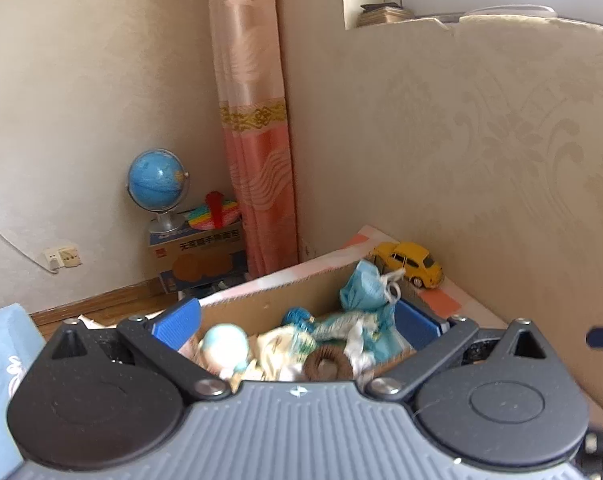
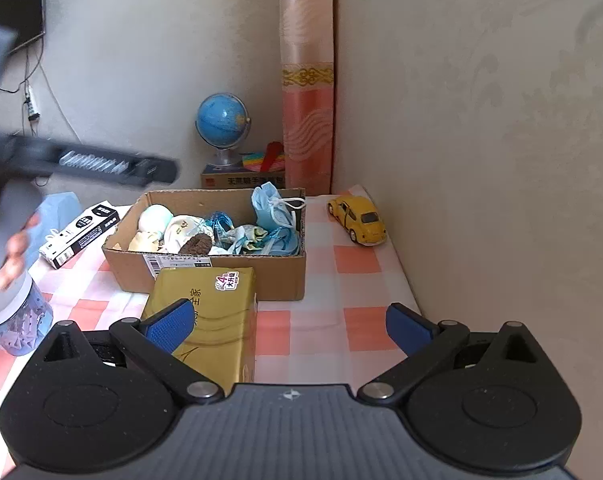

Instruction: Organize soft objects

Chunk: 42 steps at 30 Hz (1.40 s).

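- The left hand-held gripper (image 1: 295, 322) has its jaws spread wide, with nothing between the blue pads (image 1: 177, 322).
- Its body tilts forward and down in its own wrist view.
- The right hand-held gripper (image 2: 289, 326) is likewise spread wide, its blue pads (image 2: 169, 328) apart and empty.
- In the right wrist view, the left hand-held gripper shows as a blurred dark shape up and to the left.
- The person's left hand (image 2: 15, 248) grips that blurred body, fingers curled around it.

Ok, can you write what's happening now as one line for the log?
left tongs: open, over cardboard box | right tongs: open, empty | box: soft things inside | tissue pack: outside, in front
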### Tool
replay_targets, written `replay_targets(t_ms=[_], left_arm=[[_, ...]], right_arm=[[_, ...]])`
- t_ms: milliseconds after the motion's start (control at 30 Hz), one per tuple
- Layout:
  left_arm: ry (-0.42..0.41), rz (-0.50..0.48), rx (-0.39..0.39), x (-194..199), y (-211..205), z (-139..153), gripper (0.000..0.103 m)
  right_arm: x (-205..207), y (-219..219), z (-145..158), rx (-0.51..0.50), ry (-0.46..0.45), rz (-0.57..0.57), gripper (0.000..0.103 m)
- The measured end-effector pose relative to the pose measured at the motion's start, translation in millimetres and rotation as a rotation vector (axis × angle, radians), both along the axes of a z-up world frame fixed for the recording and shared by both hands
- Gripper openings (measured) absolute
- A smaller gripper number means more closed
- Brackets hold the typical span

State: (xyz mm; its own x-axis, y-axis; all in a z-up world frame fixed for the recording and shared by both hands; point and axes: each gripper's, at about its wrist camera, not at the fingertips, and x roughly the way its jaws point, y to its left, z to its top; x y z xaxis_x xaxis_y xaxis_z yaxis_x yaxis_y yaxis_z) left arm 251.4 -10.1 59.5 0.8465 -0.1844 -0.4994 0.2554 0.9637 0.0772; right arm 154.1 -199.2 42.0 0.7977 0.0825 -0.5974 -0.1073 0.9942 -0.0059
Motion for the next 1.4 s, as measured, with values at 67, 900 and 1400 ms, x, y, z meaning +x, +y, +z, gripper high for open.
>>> replay_targets(t_ms=[67, 900, 1400], left_arm=[[0.017, 0.028, 0.000, -15.1, 6.4, -1.1, 0.102], [0.174, 0.227, -0.013, -110.2, 20.8, 10.9, 0.102], [0.176, 0.234, -0.008, -115.3, 20.5, 12.1, 0.102]], right_arm=[[-1.1, 2.2, 2.7, -0.004, 0.016, -0.023, 0.103], [-27.4, 37.3, 37.6, -0.045, 0.099, -0.103, 0.103], [-29.9, 38.1, 39.2, -0.041, 0.096, -0.097, 0.103]])
